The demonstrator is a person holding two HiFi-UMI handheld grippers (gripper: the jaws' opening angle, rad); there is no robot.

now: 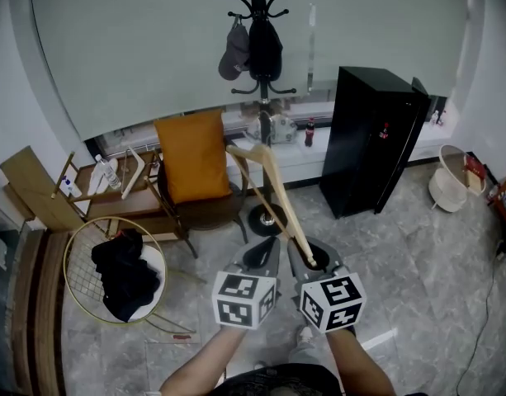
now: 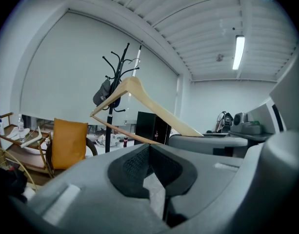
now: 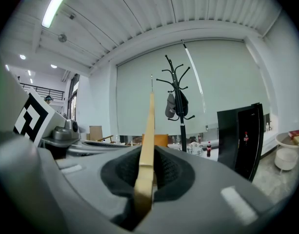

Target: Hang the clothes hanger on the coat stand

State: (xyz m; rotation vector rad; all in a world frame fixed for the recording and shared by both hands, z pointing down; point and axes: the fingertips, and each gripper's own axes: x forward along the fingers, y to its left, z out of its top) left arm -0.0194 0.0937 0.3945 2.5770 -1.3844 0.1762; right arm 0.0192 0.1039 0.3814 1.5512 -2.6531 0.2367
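hanger clamped in right tongs; left tongs pressed together, holding nothing

Even, rather dim indoor light, ceiling light strip glaring white in both gripper views, diffuse daylight through the window blind, soft shadows on the floor, strong fisheye bending, black vignetted corners, clothes hanger blurred nearest the right lens

Head view is looking steeply down from well back; both gripper views are riding close behind own jaws, facing slightly upward at window wall. All three are sharing coat stand, black cabinet, orange cushion
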